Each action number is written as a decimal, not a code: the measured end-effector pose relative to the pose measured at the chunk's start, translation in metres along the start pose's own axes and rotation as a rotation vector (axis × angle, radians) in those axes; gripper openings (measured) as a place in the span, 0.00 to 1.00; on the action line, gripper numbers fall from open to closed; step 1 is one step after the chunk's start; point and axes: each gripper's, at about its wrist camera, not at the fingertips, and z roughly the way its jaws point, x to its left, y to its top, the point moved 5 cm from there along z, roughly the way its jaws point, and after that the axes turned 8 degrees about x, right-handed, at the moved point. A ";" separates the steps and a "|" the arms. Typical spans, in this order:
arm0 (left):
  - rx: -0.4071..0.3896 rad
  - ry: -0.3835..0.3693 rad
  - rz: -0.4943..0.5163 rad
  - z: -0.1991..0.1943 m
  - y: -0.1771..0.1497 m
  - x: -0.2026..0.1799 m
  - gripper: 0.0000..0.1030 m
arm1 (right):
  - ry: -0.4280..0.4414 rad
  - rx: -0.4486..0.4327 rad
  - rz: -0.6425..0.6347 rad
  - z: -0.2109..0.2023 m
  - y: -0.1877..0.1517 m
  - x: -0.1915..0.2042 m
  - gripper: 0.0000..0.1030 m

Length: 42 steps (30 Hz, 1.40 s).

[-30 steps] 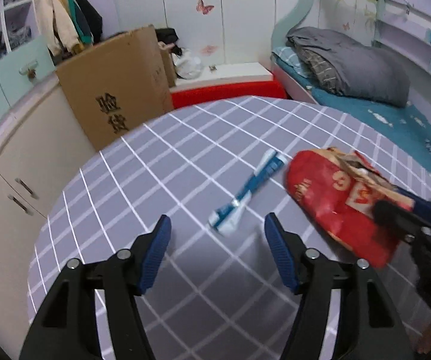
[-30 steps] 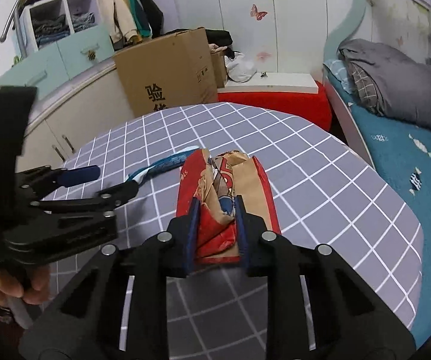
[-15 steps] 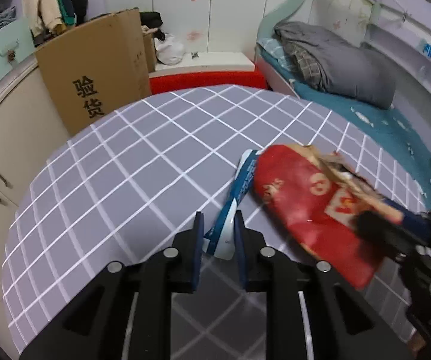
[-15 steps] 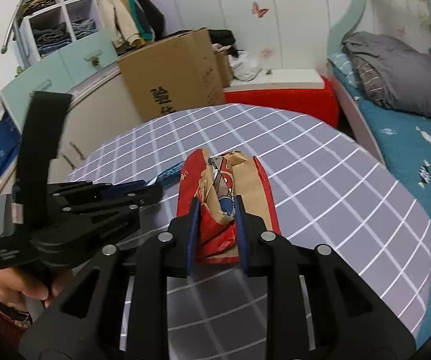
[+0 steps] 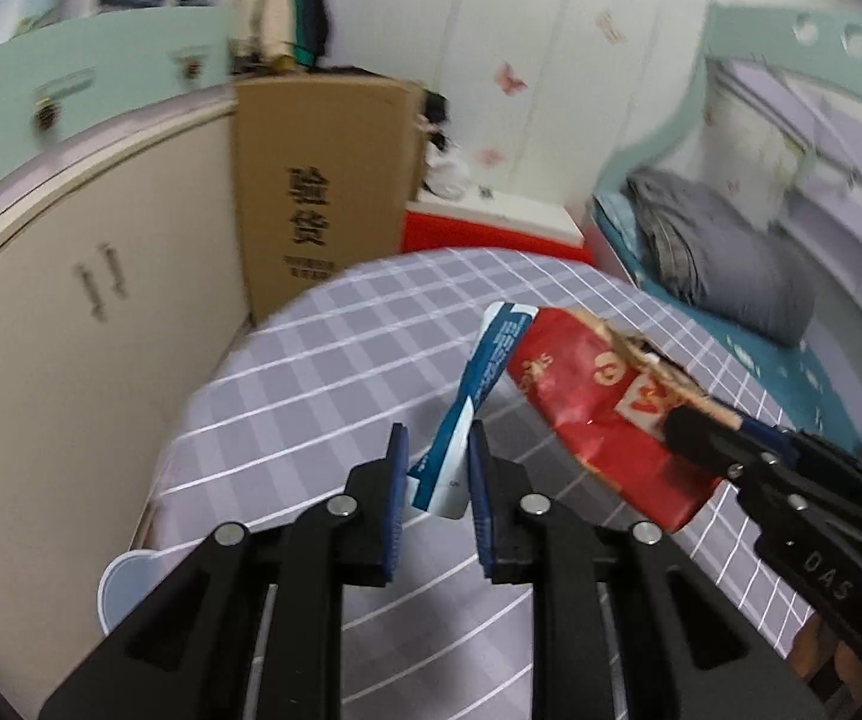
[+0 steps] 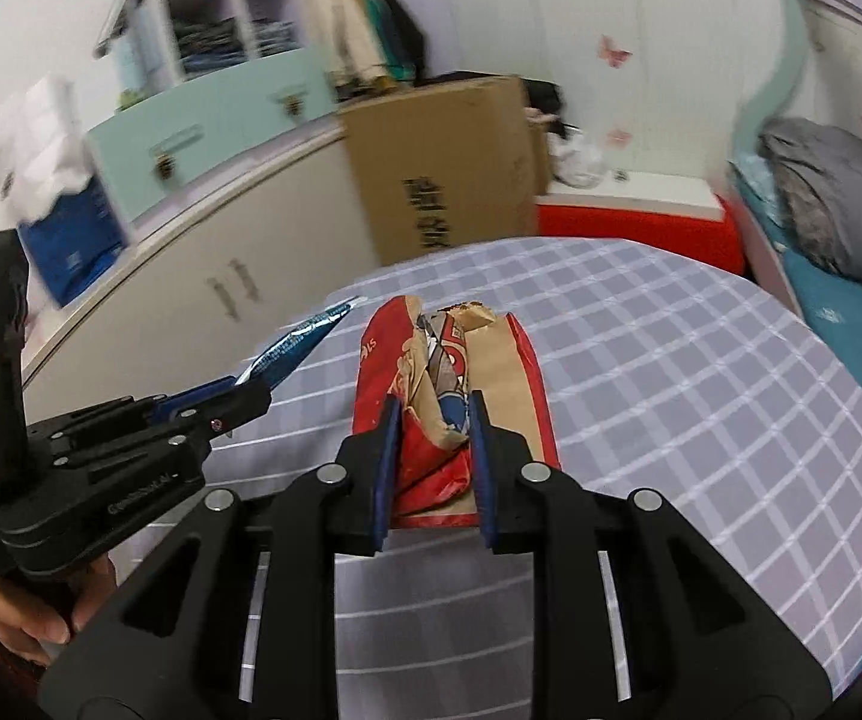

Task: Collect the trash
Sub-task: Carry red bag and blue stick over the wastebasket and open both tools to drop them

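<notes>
Black left gripper, level and pointing forward over table, pads nearly together, clamped on lower end of blue wrapper. Wrapper raised off checked cloth, slanting up and away from pads, far end just beside red bag. Black right gripper, also level and forward, beside left one, pinching crumpled near end of red bag between blue pads; bag sticking out ahead over table; whether far end touches cloth, cannot tell. Bare hand gripping left tool's handle at lower left of right view.

Count: two grippers, two pieces of trash, one in each. One cardboard box behind table, against cream cabinet. One red-sided bench beyond. One grey bedding heap on bed at right. One pale round rim by table's near left edge, kind unclear. Background smeared by motion blur.
</notes>
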 end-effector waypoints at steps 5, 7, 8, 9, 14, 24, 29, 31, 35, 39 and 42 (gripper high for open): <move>-0.050 0.068 -0.117 -0.044 -0.026 0.085 0.18 | 0.121 0.017 -0.087 0.012 -0.003 0.090 0.21; -0.066 0.097 -0.178 -0.062 -0.038 0.124 0.18 | 0.166 0.032 -0.134 0.023 -0.007 0.134 0.21; -0.069 0.110 -0.192 -0.068 -0.042 0.138 0.18 | 0.185 0.039 -0.149 0.026 -0.008 0.149 0.21; -0.076 0.131 -0.213 -0.076 -0.048 0.155 0.18 | 0.208 0.049 -0.165 0.031 -0.010 0.166 0.21; -0.080 0.219 -0.327 -0.105 -0.087 0.240 0.18 | 0.306 0.113 -0.257 0.059 -0.028 0.260 0.21; 0.003 0.316 -0.526 -0.101 -0.165 0.368 0.18 | 0.386 0.269 -0.328 0.138 -0.081 0.358 0.21; 0.020 0.335 -0.588 -0.093 -0.178 0.404 0.18 | 0.422 0.303 -0.311 0.174 -0.090 0.380 0.24; 0.027 0.320 -0.610 -0.089 -0.181 0.412 0.18 | 0.427 0.298 -0.275 0.190 -0.092 0.382 0.26; 0.052 0.319 -0.631 -0.077 -0.185 0.421 0.18 | 0.386 0.308 -0.239 0.225 -0.101 0.378 0.71; 0.078 0.303 -0.629 -0.065 -0.190 0.420 0.18 | 0.349 0.363 -0.237 0.242 -0.117 0.366 0.71; 0.101 0.286 -0.625 -0.050 -0.191 0.419 0.18 | 0.312 0.349 -0.251 0.241 -0.120 0.359 0.71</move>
